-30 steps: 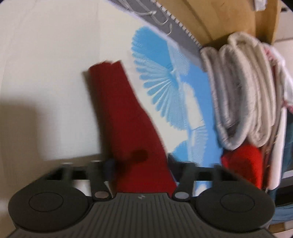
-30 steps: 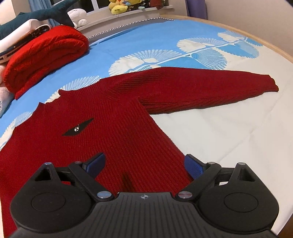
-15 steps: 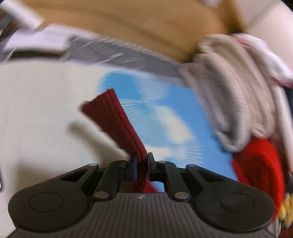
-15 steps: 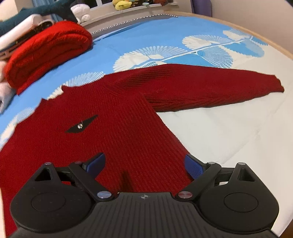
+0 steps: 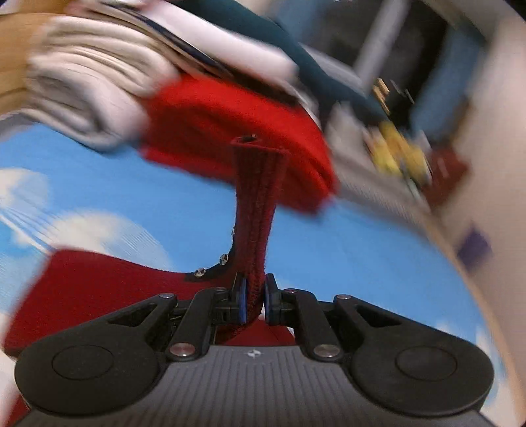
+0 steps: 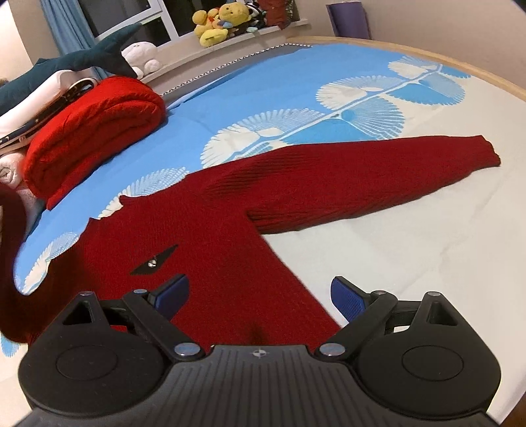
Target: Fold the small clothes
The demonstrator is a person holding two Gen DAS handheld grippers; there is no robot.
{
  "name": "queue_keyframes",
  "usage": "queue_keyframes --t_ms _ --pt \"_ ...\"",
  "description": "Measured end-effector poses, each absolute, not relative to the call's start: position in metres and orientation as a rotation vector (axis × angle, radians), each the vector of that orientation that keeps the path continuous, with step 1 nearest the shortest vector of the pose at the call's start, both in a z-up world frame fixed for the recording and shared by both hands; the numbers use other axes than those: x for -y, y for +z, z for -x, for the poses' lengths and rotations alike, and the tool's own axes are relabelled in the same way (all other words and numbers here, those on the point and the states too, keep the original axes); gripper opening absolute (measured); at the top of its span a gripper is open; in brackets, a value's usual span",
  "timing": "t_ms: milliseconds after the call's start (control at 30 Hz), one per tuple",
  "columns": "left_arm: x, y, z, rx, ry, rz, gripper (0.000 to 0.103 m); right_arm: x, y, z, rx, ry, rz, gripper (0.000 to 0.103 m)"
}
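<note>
Landmark: the dark red sweater (image 6: pixel 213 230), laid flat, front up, on the blue and white bedsheet (image 6: pixel 263 88).
Sweater body: spread directly ahead of the right gripper (image 6: pixel 259 295); a small black emblem (image 6: pixel 154 261) is seen on the chest.
Sweater, far sleeve: stretched out sideways from the body toward the right of the right wrist view, cuff (image 6: pixel 490 152) resting on the white part of the sheet.
Sweater, near sleeve (image 5: pixel 256 213): lifted off the sheet and clamped between the pads of the left gripper (image 5: pixel 252 297); the ribbed cuff end stands up above the jaws.
Left tongs: narrow, closed on the sleeve, knit fabric pinched between the blue pads (image 5: pixel 242 300).
Right tongs: wide, nothing between the pads; held above the sweater's lower edge, contact with the fabric cannot be told.
Beyond the sweater: a folded bright red knit (image 6: pixel 95 131) lies on the sheet past the collar, well apart from it.
Behind that knit: a stack of pale folded items (image 5: pixel 85 88), blurred in the left wrist view, and a dark teal shark plush (image 6: pixel 82 59).
Window ledge past the bed: yellow plush toys (image 6: pixel 220 23).
Image quality: the left wrist view is strongly motion-blurred; background details are not resolved.
</note>
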State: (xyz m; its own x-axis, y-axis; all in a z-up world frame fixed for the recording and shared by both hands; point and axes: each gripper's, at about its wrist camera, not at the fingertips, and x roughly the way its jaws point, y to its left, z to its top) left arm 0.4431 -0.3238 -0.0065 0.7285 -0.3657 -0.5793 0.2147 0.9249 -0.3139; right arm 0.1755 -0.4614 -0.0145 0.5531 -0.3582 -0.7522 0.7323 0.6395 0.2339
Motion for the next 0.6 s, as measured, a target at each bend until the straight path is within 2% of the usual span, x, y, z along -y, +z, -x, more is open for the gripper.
queue_keyframes --t_ms 33,67,100,167,267,433,467,600 --pt "0.356 -0.028 -0.431 -0.718 -0.374 0.173 0.011 0.464 -0.015 -0.173 -0.729 -0.689 -0.58 0.093" --pt "0.386 -0.053 -0.42 -0.769 -0.427 0.103 0.022 0.467 -0.015 -0.171 -0.728 -0.692 -0.585 0.093" --pt "0.408 -0.081 -0.411 -0.84 -0.462 0.04 0.049 0.468 -0.016 -0.17 -0.729 -0.692 -0.588 0.093" --pt "0.436 -0.12 -0.394 -0.954 -0.441 -0.045 0.078 0.471 -0.015 -0.166 -0.725 -0.686 -0.591 0.093" --pt "0.434 -0.136 -0.367 -0.916 -0.506 -0.057 0.089 0.475 -0.012 -0.16 -0.71 -0.68 -0.595 0.093" --pt "0.368 -0.113 -0.368 -0.805 -0.526 -0.095 0.093 0.479 -0.006 -0.154 -0.68 -0.67 -0.623 0.093" --pt "0.353 -0.108 -0.368 -0.771 -0.483 -0.108 0.096 0.478 -0.005 -0.153 -0.678 -0.667 -0.625 0.093" --pt "0.273 -0.105 -0.41 -0.695 -0.14 -0.162 0.096 0.475 -0.005 -0.154 -0.678 -0.661 -0.626 0.093"
